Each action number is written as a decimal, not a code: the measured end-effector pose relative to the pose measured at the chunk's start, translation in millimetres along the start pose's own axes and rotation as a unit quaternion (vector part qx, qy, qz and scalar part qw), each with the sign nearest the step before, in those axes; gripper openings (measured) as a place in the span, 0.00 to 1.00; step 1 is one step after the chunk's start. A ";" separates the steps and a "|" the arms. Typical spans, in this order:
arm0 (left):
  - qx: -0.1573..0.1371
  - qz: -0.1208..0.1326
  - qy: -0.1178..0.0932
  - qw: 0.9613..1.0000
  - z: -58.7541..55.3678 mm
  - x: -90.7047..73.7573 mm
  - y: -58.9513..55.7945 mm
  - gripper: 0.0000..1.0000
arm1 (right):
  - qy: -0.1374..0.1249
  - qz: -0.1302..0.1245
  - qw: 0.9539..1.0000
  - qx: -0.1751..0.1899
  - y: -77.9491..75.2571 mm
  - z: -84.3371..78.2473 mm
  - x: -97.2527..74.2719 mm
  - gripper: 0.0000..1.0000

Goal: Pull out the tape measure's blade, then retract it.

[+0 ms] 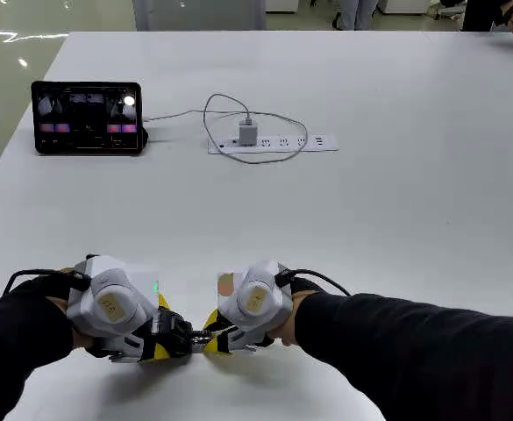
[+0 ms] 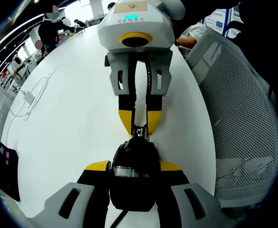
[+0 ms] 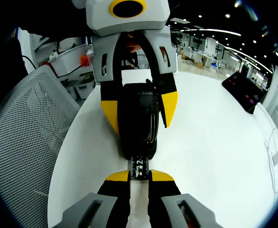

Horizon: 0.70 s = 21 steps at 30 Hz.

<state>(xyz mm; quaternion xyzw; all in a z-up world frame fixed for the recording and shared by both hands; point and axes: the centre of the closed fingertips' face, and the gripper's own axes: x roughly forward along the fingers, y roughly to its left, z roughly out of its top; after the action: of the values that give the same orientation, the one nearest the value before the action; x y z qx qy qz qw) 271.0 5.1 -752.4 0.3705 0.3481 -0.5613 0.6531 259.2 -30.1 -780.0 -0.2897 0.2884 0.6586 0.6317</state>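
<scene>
Tape measure (image 2: 134, 185) at the near edge of the worktop (image 1: 326, 228): fingers (image 2: 97, 166) of my left gripper (image 2: 134, 166) clench its black case, fingers (image 3: 117, 176) of my right gripper (image 3: 139, 177) pinch the blade (image 3: 139, 165), a short length showing between the two

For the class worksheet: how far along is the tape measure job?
Done: the left gripper grips the case, and the right gripper pinches the blade. In hand: the pull, with only a short stub out. To do: the full pull, then retracting.
</scene>
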 end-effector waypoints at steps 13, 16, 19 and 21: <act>0.000 -0.001 -0.001 1.000 -1.5 3.7 1.8 0.32 | 0.010 0.002 1.000 0.003 0.1 -9.7 -8.0 0.09; -0.001 0.002 -0.001 1.000 -1.1 3.1 1.6 0.32 | 0.009 0.003 1.000 0.004 -0.7 -10.9 -9.5 0.09; -0.002 0.001 0.000 1.000 -1.1 3.3 1.9 0.32 | 0.009 0.004 1.000 0.007 -1.3 -12.1 -10.6 0.09; -0.002 0.000 0.000 1.000 -0.7 3.0 1.6 0.32 | 0.010 0.004 1.000 0.007 -1.5 -13.0 -11.1 0.09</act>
<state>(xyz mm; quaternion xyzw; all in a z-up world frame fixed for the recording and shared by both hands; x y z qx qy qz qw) 272.9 4.4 -755.2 0.3692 0.3494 -0.5608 0.6536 261.3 -47.1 -780.4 -0.2905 0.3003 0.6559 0.6287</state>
